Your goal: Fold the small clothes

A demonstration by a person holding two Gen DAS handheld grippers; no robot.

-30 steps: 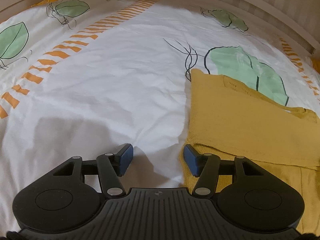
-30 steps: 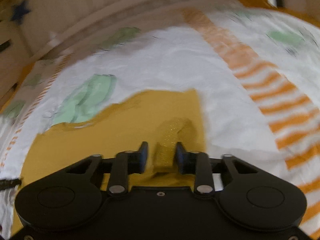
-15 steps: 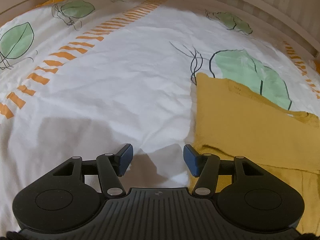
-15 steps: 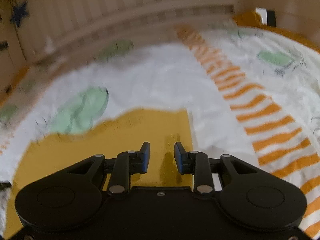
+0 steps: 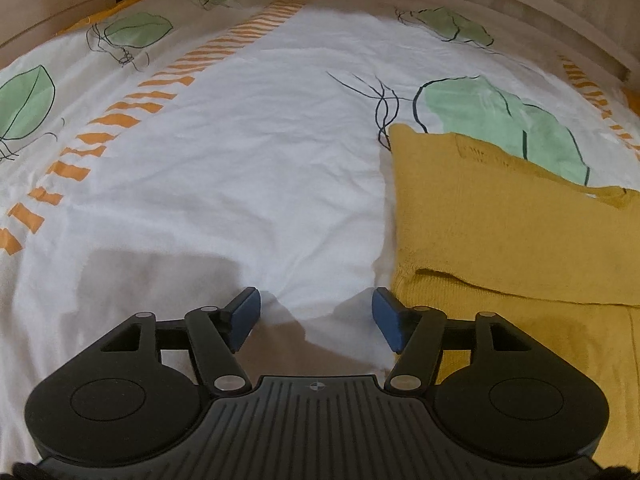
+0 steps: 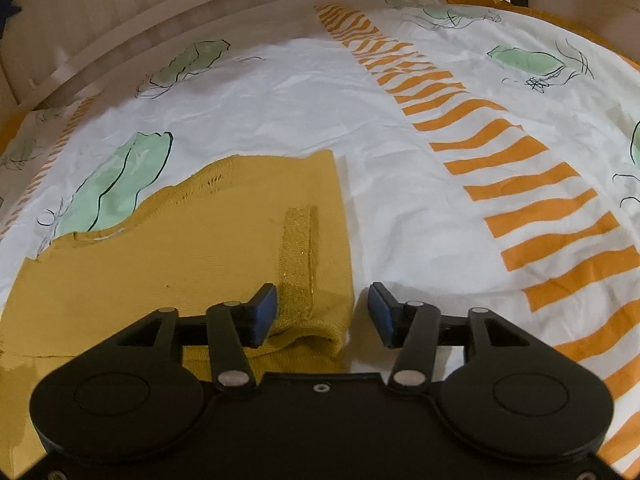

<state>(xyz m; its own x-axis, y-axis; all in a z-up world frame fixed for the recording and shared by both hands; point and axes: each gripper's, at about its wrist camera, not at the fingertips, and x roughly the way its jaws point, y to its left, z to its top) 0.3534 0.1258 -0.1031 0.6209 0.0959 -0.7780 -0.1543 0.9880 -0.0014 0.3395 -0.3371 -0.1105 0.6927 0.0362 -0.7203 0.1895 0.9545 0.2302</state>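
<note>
The yellow garment (image 6: 180,264) is lying partly folded on the bedsheet (image 5: 240,168), at three o'clock of the left gripper (image 5: 316,318). Both the left gripper and the right gripper (image 6: 322,314) are hovering with jaws spread, gripping nothing. For a square next fold, the right should be pinching the folded edge at its six o'clock, fully between the pads.

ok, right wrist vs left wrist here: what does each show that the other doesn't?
Right wrist only: a glittery strip on the mustard-yellow knitted garment, the garment's folded corner lying between the open fingers of the right claw, and a dark blue star on the wooden rail.

Left wrist only: the left claw, open over bare sheet, with the garment's edge beside its right finger.

Both: the same garment on the white bedsheet with green leaves and orange stripes, ringed by a wooden bed rail.
</note>
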